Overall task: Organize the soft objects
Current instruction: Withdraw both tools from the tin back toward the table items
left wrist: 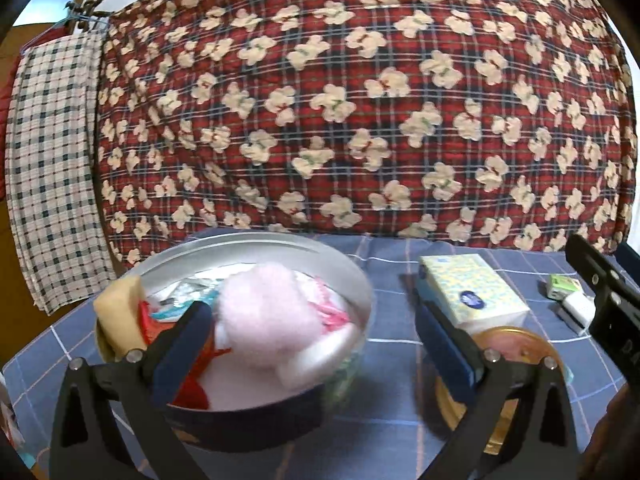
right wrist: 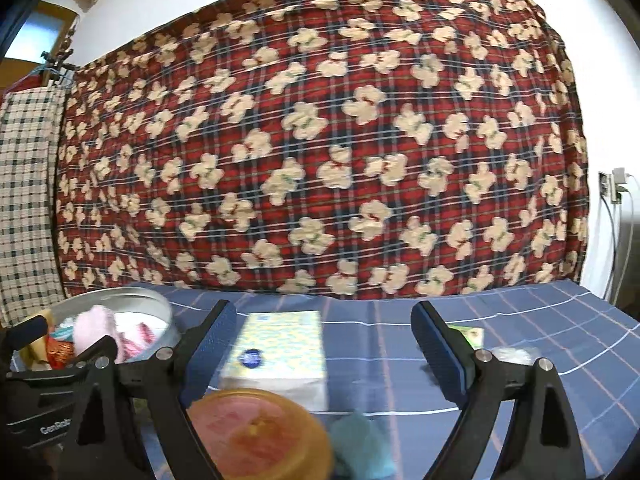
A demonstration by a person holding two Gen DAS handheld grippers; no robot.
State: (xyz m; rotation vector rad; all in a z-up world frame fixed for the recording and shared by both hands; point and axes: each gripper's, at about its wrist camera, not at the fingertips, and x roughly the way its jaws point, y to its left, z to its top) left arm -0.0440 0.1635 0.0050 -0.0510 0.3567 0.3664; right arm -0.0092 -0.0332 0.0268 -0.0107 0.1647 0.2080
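The tissue pack (right wrist: 276, 350) lies on the blue cloth (right wrist: 520, 320), at twelve o'clock from the gold lid (right wrist: 256, 432); it looks light and squashy, so pinching its long sides near the middle should suit. The right gripper (right wrist: 324, 344) gapes wide around nothing; the left gripper (left wrist: 316, 344) is spread too, empty, above the full tin (left wrist: 256, 248).
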